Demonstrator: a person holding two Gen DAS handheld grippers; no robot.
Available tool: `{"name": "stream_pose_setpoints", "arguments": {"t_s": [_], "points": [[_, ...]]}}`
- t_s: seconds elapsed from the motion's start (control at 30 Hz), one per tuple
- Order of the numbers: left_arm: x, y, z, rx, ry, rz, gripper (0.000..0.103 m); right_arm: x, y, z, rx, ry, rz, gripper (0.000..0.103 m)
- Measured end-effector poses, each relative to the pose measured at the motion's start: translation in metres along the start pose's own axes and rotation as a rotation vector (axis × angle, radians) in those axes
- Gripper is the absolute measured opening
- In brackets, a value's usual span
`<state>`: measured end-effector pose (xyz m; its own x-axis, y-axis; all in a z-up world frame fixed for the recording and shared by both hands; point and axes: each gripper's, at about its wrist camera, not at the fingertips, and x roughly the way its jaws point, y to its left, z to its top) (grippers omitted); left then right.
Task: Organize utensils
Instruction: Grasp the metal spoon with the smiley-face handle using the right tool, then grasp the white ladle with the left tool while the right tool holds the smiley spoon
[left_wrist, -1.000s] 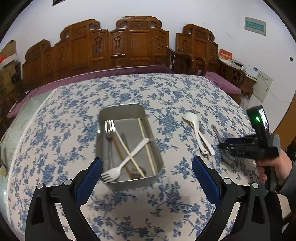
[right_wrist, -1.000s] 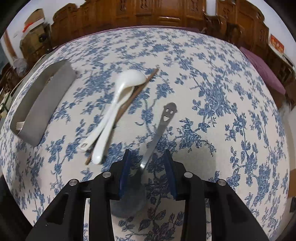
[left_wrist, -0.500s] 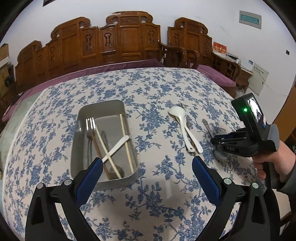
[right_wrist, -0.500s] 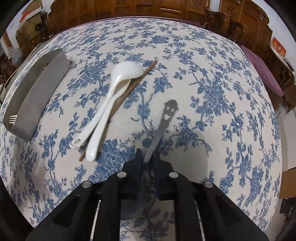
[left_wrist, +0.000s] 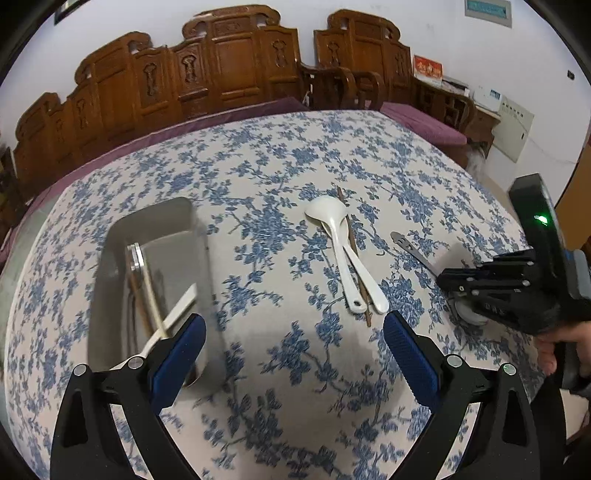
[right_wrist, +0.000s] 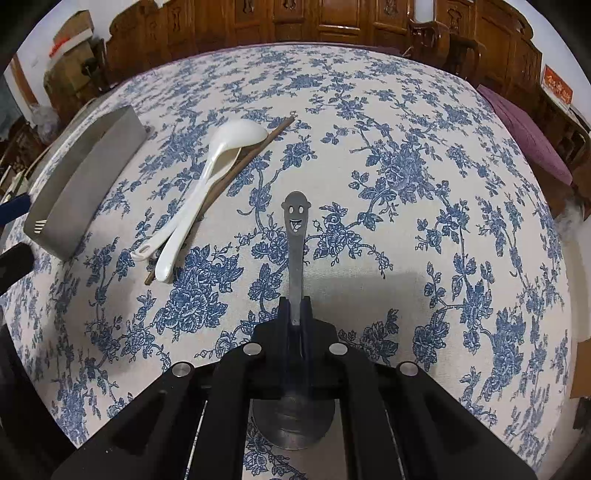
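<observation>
My right gripper (right_wrist: 295, 308) is shut on the neck of a metal spoon (right_wrist: 295, 236) with a smiling face cut into its handle end; the bowl lies under the gripper body. The left wrist view shows that right gripper (left_wrist: 448, 277) at the right, with the metal spoon (left_wrist: 412, 247) poking out of it. Two white spoons (left_wrist: 343, 254) and a brown chopstick (left_wrist: 352, 240) lie mid-table. The white spoons (right_wrist: 207, 184) sit left of the held spoon. My left gripper (left_wrist: 293, 343) hangs open over the cloth, beside the metal tray (left_wrist: 184, 225) holding a fork, chopsticks and a white utensil.
The round table wears a blue floral cloth (left_wrist: 266, 155). Carved wooden chairs (left_wrist: 229, 62) ring its far side. A person's hand (left_wrist: 561, 347) holds the right gripper at the right edge. The metal tray (right_wrist: 85, 181) stands at the left in the right wrist view.
The right gripper's jaws have shut on the metal spoon's neck. My left gripper has swung to the right, so the tray now sits at its left and the white spoons lie ahead.
</observation>
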<state>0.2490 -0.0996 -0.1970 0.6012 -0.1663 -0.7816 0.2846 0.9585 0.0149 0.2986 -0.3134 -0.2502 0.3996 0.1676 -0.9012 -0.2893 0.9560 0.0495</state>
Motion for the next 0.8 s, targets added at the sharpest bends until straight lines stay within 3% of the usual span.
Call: {"name": "stream_pose_setpoints", "arguments": {"t_s": [0.3, 0.67, 0.8], "points": [[0.048, -0.02, 0.03, 0.02, 0.077, -0.004, 0.093, -0.001, 0.0, -0.004, -0.044, -0.036, 0.009, 0.007], [0.101, -0.03, 0.059, -0.003, 0.179, -0.045, 0.052, -0.001, 0.0, -0.006, -0.053, -0.046, 0.015, 0.008], [0.114, -0.03, 0.062, -0.001, 0.205, -0.048, 0.049, -0.002, -0.001, -0.006, -0.051, -0.049, 0.021, 0.008]]}}
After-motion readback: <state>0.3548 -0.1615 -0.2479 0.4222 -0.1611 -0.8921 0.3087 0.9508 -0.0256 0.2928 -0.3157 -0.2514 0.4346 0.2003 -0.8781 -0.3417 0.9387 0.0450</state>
